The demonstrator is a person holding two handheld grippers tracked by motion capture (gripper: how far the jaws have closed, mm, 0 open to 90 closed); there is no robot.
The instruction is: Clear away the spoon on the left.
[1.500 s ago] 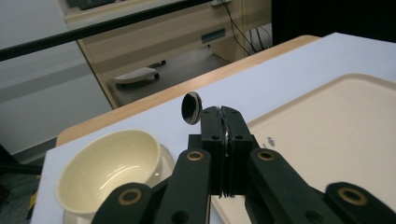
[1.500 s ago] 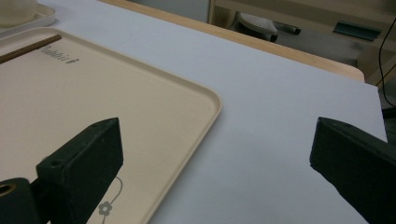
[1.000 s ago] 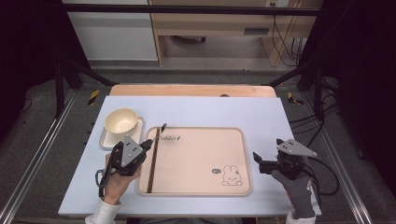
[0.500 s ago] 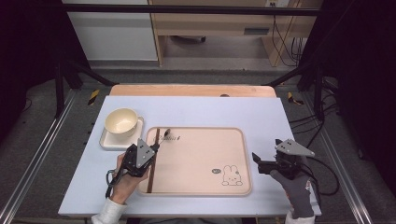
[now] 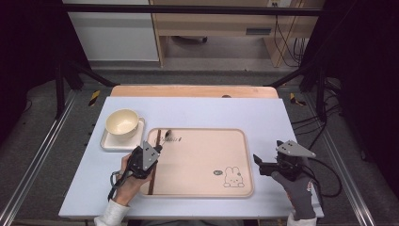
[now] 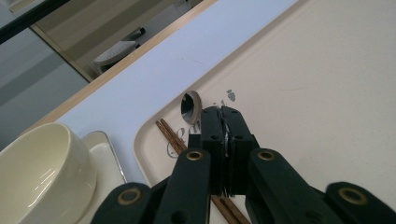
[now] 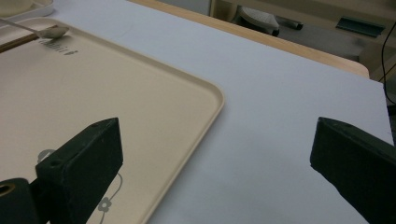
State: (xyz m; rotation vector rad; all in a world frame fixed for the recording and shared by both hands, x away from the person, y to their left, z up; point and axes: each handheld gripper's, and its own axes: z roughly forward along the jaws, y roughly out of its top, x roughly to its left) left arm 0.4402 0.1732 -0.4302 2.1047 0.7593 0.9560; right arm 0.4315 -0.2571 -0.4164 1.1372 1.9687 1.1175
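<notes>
My left gripper [image 5: 157, 149] [image 6: 220, 111] is over the left side of the beige tray [image 5: 207, 181], shut on the thin handle of a metal spoon [image 5: 170, 138] [image 6: 190, 105]. The spoon's bowl reaches past the jaw tips, low over the tray's printed lettering. A pair of brown chopsticks [image 5: 154, 165] [image 6: 171, 137] lies along the tray's left edge, under the gripper. My right gripper [image 5: 257, 163] [image 7: 217, 140] hovers beside the tray's right edge, open with nothing between its jaws. In the right gripper view, the spoon [image 7: 52, 31] shows far off at the top left.
A cream bowl [image 5: 121, 123] [image 6: 37, 168] stands on a small square white plate [image 5: 109, 143] left of the tray. A rabbit drawing [image 5: 231, 177] marks the tray's near right corner. The pale blue tabletop [image 5: 211, 113] [image 7: 280, 116] surrounds the tray.
My left gripper has moved right and a little lower, from beside the tray to over its left edge. The right gripper has stayed put.
</notes>
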